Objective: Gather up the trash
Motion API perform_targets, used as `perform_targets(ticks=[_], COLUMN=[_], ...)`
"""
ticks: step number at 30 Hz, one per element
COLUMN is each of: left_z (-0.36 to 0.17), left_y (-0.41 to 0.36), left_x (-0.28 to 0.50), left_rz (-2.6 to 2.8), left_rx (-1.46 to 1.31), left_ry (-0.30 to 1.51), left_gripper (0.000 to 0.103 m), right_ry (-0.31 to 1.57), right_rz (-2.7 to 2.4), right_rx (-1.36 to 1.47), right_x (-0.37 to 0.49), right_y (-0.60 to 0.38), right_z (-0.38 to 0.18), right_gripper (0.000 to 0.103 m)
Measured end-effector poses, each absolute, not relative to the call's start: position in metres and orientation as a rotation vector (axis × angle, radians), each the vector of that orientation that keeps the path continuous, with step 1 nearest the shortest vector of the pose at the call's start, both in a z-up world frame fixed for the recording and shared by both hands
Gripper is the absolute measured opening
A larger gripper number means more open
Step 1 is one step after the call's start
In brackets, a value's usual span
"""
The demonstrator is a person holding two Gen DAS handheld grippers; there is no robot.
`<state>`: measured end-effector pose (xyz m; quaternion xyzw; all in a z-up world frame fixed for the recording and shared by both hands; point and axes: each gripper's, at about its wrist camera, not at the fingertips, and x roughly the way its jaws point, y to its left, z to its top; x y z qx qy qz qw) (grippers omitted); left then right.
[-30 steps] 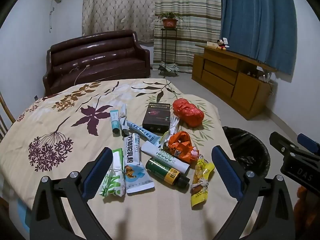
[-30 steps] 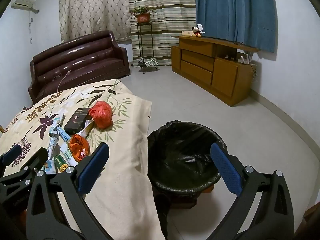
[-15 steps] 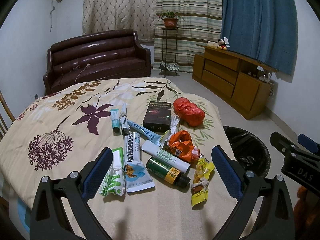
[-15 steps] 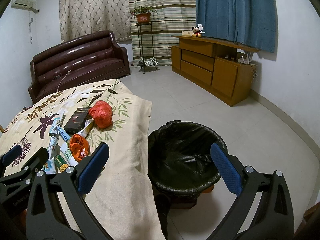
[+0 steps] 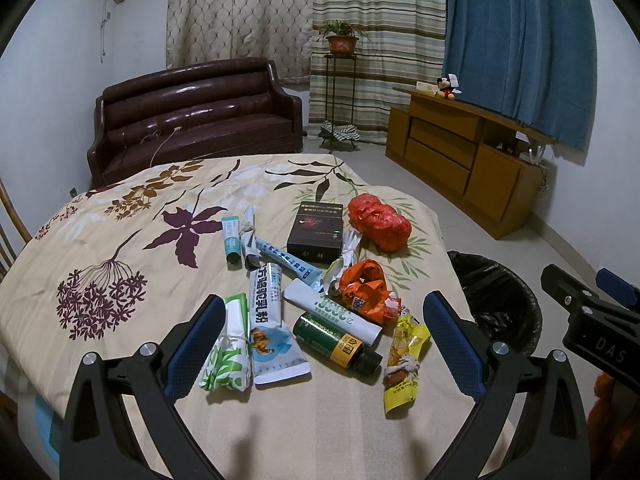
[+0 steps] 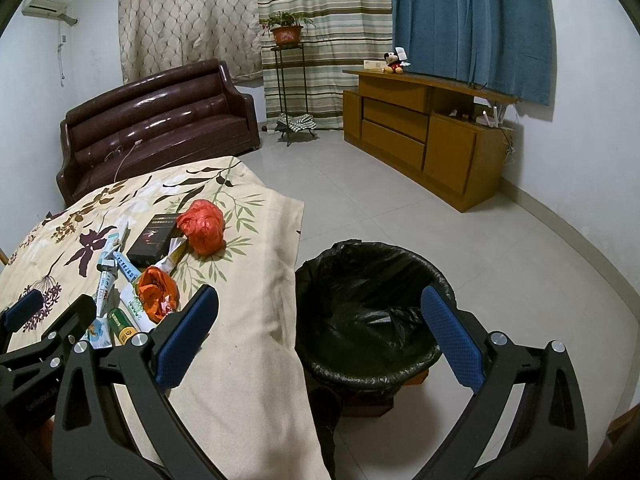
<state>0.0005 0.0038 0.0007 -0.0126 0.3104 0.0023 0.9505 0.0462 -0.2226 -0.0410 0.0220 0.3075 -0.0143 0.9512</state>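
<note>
Trash lies on the floral tablecloth: a red plastic bag ball, a dark box, an orange wrapper, a green bottle, a yellow snack packet, white tubes and a green-white packet. My left gripper is open and empty, held above the near items. My right gripper is open and empty above the rim of the black-lined trash bin, which stands on the floor right of the table. The bin also shows in the left wrist view.
A brown leather sofa stands beyond the table. A wooden cabinet lines the right wall, with a plant stand by the curtains. Tiled floor lies around the bin. A chair back shows at the left.
Both grippers have barely shifted. Nothing on the table has moved.
</note>
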Motion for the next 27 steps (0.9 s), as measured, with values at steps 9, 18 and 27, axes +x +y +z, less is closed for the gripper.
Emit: perform_targets(ticks=[9, 18, 27], left_z=[0.0002, 0.0001, -0.0001], left_y=[0.0061, 0.0058, 0.0056], left_x=[0.0000, 0.0004, 0.0007], left_rz=[0.004, 0.005, 0.005], left_rx=[-0.025, -0.025, -0.025], left_ry=[0.632, 0.633, 0.633], left_gripper=[0.096, 0.096, 0.096], right_ry=[0.626, 0.627, 0.628], right_rz=[-0.029, -0.029, -0.030], right_rx=[0.044, 0.044, 0.045], right_x=[0.0469, 0.0465, 0.0469], right_y=[-0.2227, -0.2226, -0.2231], right_z=[-0.0418, -0.0422, -0.0431], right_gripper=[0.099, 0.099, 0.099])
